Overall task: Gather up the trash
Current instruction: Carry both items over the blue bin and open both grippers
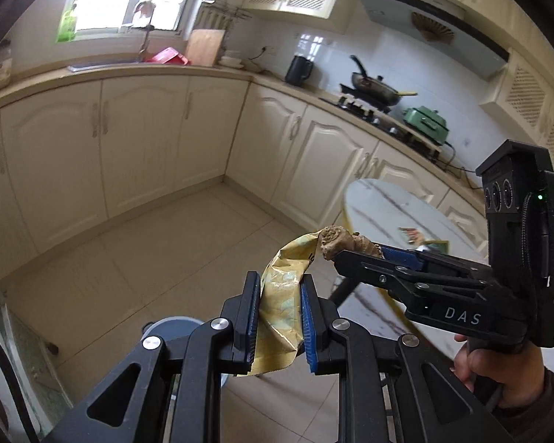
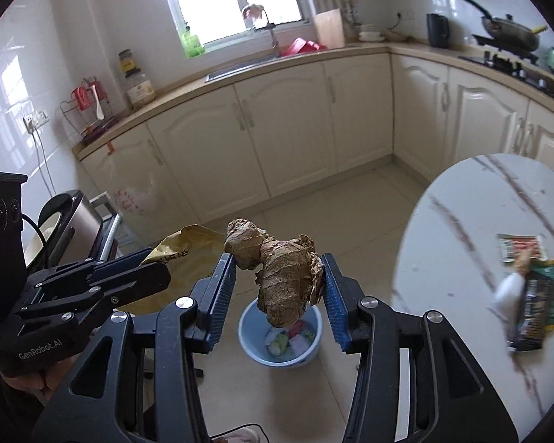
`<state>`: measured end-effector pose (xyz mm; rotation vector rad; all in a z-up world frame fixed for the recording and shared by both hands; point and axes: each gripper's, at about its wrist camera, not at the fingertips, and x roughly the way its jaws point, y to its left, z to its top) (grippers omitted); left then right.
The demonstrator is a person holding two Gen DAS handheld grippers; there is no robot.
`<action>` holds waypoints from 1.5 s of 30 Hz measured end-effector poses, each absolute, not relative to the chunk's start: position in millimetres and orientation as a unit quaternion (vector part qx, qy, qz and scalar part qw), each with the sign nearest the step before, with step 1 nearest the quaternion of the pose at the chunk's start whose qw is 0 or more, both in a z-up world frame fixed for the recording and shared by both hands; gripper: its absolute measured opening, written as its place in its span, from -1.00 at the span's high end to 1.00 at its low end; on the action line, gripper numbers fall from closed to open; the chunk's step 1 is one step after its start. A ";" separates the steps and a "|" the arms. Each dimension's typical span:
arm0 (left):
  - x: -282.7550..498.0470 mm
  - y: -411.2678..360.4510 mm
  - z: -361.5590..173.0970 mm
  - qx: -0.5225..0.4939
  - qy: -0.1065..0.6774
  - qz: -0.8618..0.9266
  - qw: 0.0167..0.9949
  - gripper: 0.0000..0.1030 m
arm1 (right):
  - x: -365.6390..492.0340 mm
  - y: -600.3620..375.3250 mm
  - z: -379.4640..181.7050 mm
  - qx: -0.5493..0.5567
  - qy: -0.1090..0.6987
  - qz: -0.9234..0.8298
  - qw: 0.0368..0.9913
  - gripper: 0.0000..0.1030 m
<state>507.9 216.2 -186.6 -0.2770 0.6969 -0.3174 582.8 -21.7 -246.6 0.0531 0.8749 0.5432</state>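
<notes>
In the left wrist view my left gripper (image 1: pixel 280 288) is shut on a crumpled yellow wrapper (image 1: pixel 280 306), which sticks up past the blue pads. My right gripper (image 2: pixel 277 264) is shut on a knobbly brown piece of ginger (image 2: pixel 284 277). Directly below the ginger, a light blue bin (image 2: pixel 253 347) stands on the floor with some trash in it. Both grippers hang side by side above the floor. The right gripper (image 1: pixel 354 249) with the ginger (image 1: pixel 334 240) shows beside the left one, and the left gripper (image 2: pixel 155 264) with the wrapper (image 2: pixel 192 247) shows at the left of the right wrist view.
A round marble table (image 2: pixel 461 214) stands to the right, bearing a red packet (image 2: pixel 520 247), a green and black packet (image 2: pixel 543 295) and a white scrap (image 2: pixel 508 288). Cream cabinets (image 2: pixel 288 129) line the far walls. An appliance on a rack (image 2: pixel 74 221) sits at the left. A hand (image 1: pixel 498 361) grips the right handle.
</notes>
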 end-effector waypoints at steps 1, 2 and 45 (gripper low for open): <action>511.5 229.0 -199.6 -0.141 0.353 -0.141 0.914 0.67 | 590.8 -4.5 -263.2 0.021 0.432 0.264 0.862 0.14; 514.4 240.4 -214.0 -0.145 0.365 -0.128 0.910 0.67 | 597.9 6.9 -278.5 0.019 0.445 0.267 0.855 0.14; 431.7 267.1 -143.8 -0.119 0.317 0.028 0.940 -0.51 | 595.6 27.1 -283.1 0.017 0.418 0.210 0.884 -0.67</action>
